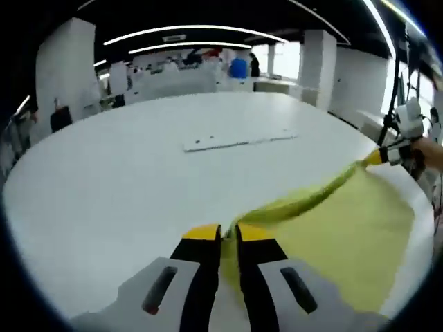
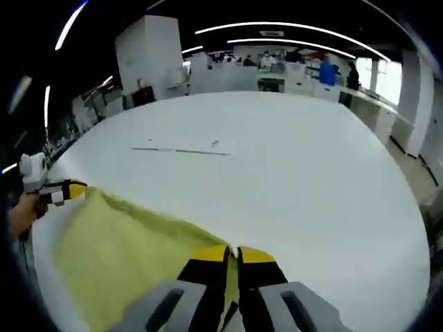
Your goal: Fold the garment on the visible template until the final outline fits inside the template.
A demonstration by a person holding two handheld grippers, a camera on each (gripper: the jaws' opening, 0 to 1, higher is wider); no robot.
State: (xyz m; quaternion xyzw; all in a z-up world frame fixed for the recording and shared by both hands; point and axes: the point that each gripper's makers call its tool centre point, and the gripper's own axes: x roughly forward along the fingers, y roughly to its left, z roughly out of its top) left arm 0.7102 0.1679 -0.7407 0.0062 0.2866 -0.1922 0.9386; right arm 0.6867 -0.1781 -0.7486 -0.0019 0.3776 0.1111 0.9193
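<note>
Garment [image 1: 346, 221]: stretched between both grippers, above the table [image 1: 124, 180].
Left gripper [image 1: 228, 238]: at one garment corner, near table edge.
Right gripper [image 2: 232, 257]: at the other corner.
Template [image 1: 239, 140]: flat on table, beyond garment, well apart.

Looked like a big open office or lab: I worked at a white table [image 1: 138, 180], desks [image 2: 277, 76] far behind, strip lights [image 1: 180, 34] overhead.

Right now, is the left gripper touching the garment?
Touching. The left gripper view shows the left gripper with its jaws shut on the yellow garment's edge, the cloth stretching away to the right gripper.
</note>
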